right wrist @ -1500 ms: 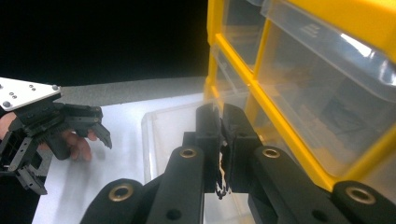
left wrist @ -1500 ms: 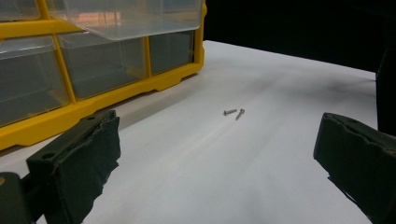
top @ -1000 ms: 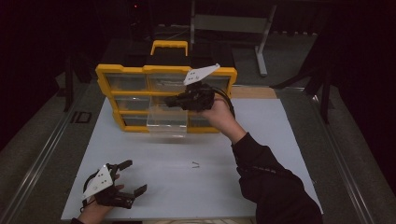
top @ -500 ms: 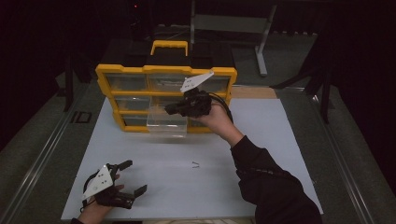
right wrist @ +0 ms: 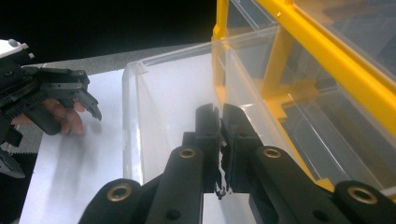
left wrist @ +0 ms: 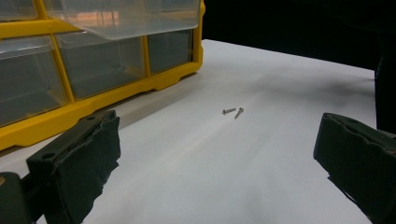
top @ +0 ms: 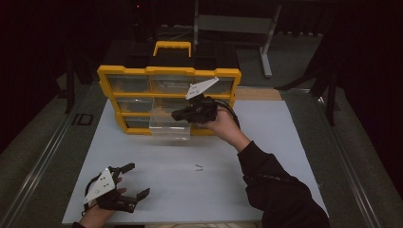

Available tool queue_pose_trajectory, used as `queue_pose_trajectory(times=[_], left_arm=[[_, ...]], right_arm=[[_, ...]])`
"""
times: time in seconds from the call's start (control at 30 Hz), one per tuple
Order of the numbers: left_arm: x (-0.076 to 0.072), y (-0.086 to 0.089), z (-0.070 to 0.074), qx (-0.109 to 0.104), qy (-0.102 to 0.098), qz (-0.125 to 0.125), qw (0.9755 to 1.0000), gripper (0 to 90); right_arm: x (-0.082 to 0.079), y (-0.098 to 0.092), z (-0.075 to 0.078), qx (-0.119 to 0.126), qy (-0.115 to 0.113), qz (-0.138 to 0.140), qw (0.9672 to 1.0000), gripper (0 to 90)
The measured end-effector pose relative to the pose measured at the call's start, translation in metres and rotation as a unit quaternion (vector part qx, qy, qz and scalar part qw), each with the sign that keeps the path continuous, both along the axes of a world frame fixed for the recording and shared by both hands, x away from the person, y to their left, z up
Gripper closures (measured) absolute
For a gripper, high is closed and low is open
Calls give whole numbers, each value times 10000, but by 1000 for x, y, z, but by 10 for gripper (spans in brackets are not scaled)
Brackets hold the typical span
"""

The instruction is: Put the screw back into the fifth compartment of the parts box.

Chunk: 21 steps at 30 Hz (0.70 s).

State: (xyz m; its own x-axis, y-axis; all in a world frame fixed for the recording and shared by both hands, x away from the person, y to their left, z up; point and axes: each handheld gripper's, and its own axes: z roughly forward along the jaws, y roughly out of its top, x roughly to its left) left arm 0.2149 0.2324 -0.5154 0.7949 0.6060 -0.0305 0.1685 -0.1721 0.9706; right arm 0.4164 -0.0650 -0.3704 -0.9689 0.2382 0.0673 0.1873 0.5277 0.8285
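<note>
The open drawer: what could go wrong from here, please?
1. The shut right claw hangs just above the clear drawer, which juts far out of the yellow organizer. A push downward might tip the drawer or pull it free.
2. Two small screws lie loose on the white table, near the person's sleeve. It might sweep them away.
</note>
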Motion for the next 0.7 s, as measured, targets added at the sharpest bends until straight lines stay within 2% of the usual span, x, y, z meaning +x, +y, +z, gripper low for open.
queue_pose_trajectory(times=[0.03,0.37,0.7], left_arm=[[0,0,0,2,-1,-2,10000,17],[0,0,0,7,18,2,10000,17],[0,0,0,16,22,-2,10000,18]], right_arm=[[0,0,0,2,1,-4,10000,852],[-5,-8,11,254,-36,1,9997,516],[-11,-21,23,437,21,9,9990,343]])
